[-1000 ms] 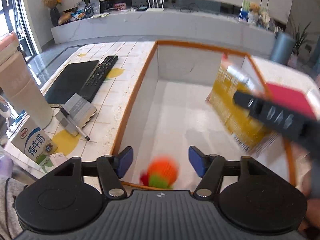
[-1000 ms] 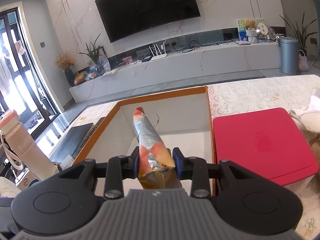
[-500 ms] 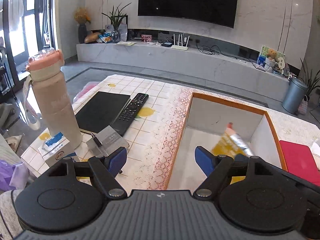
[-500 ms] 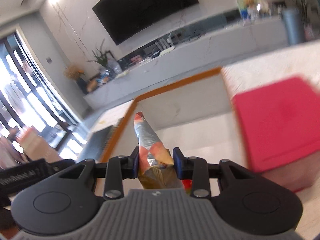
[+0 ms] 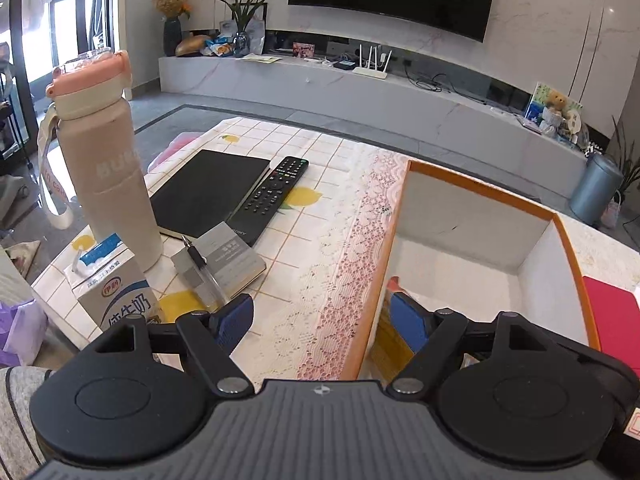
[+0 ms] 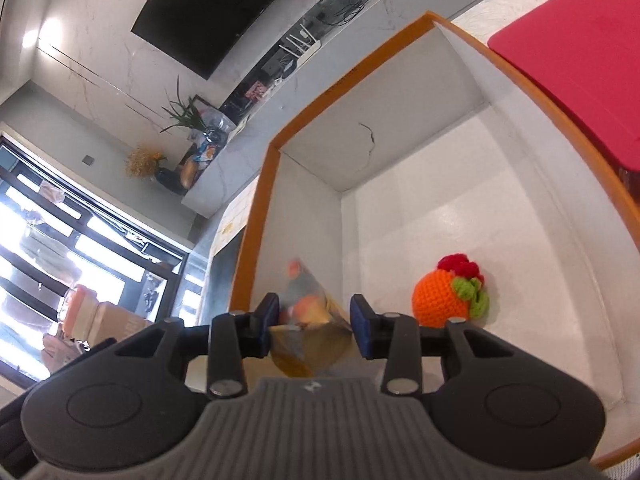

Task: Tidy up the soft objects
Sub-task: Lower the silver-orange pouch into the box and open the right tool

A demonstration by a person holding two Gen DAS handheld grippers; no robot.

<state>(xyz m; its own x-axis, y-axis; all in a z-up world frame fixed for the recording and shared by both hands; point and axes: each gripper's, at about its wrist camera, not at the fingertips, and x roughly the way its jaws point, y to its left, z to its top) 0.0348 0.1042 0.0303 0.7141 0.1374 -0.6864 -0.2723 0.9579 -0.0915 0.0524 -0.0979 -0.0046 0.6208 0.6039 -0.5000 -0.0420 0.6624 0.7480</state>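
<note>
A white box with an orange rim (image 5: 476,178) stands on the table; it also shows in the right wrist view (image 6: 352,68). My right gripper (image 6: 314,320) is inside the box, tilted, with its jaws parted. A yellow snack bag (image 6: 310,316), blurred, lies between the fingers without being pinched. The bag's edge shows in the left wrist view (image 5: 384,332) against the box's left wall. A crocheted orange fruit (image 6: 446,298) sits on the box floor to the right. My left gripper (image 5: 320,322) is open and empty over the lace tablecloth.
On the table left of the box are a beige bottle (image 5: 106,168), a milk carton (image 5: 116,292), a black notebook (image 5: 210,192), a remote (image 5: 274,196) and a grey pad with a pen (image 5: 224,264). A red lid (image 6: 580,56) lies right of the box.
My right gripper dipped into the box, tilted, and opened, letting go of the snack bag. My left gripper pulled back and left, out of the box, staying open.
</note>
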